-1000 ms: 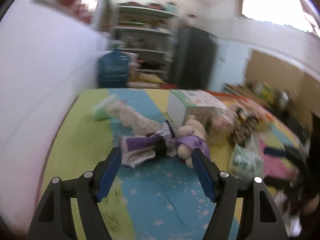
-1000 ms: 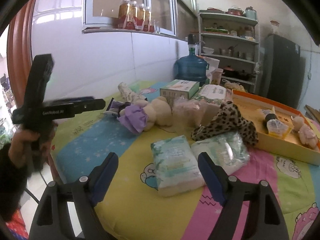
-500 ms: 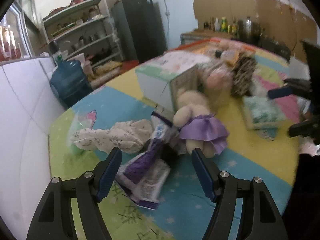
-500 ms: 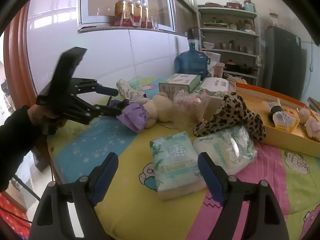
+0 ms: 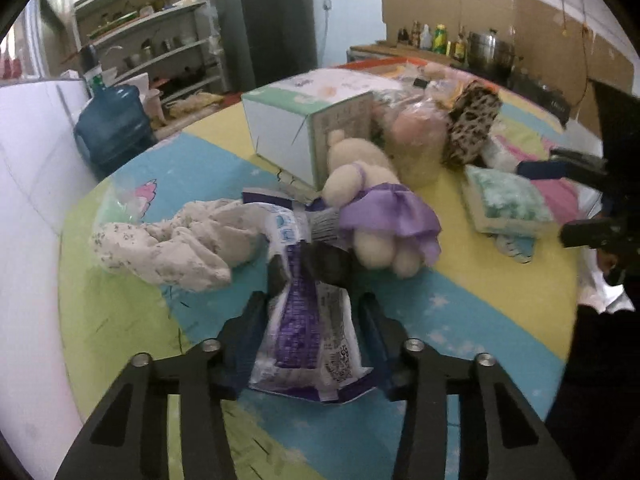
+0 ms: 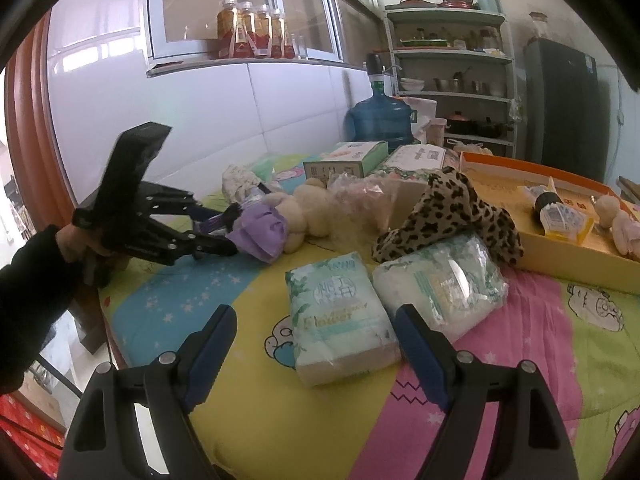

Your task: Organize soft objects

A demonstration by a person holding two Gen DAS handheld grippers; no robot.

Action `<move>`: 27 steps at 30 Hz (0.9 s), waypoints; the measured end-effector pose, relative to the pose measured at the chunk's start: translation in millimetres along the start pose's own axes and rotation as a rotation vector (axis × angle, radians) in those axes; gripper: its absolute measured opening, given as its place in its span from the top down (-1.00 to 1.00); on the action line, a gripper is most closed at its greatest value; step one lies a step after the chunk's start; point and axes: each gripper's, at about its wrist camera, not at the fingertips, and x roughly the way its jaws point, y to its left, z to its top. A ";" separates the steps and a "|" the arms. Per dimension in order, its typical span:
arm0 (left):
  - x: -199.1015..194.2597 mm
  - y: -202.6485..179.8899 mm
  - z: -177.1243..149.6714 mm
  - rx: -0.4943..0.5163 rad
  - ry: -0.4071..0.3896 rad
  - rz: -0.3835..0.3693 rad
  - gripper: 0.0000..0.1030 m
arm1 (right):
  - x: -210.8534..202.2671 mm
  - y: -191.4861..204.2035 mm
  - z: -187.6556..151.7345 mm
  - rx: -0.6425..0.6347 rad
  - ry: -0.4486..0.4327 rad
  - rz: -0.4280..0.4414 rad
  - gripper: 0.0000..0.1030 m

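A soft purple-and-white pack (image 5: 308, 328) lies on the colourful mat between the fingers of my left gripper (image 5: 312, 320). The jaws are closing and their pads press its sides. From the right wrist view, the left gripper (image 6: 224, 236) points down beside a cream plush bear in a purple skirt (image 6: 296, 216). A crumpled floral cloth (image 5: 172, 240) lies just left of the pack. My right gripper (image 6: 316, 344) stands open just in front of a green tissue pack (image 6: 340, 316), without touching it.
A second clear-wrapped tissue pack (image 6: 436, 280) and a leopard-print fabric piece (image 6: 452, 216) lie to the right. Behind them is an orange tray (image 6: 500, 168) holding small items. Two cardboard boxes (image 5: 304, 128) stand behind the bear. A blue water jug (image 6: 380, 116) stands by the wall.
My left gripper came down and forward over the purple pack, rolled, and its jaws went from wide open to closed around it. The right gripper stayed still.
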 end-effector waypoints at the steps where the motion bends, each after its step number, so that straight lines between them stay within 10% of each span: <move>1: -2.0 -0.9 -1.4 -0.021 -0.010 -0.009 0.27 | 0.5 0.1 0.7 0.004 0.000 0.002 -0.59; 22: -75.2 -41.3 -62.4 -0.574 -0.392 0.206 0.32 | 23.4 11.0 3.2 -0.061 0.070 0.005 -0.55; 25: -77.4 -44.5 -63.1 -0.583 -0.404 0.198 0.32 | 31.7 16.7 6.7 -0.079 0.083 -0.007 0.01; 27: -76.8 -46.7 -63.8 -0.582 -0.405 0.188 0.32 | 35.5 18.4 5.7 -0.083 0.085 -0.021 0.04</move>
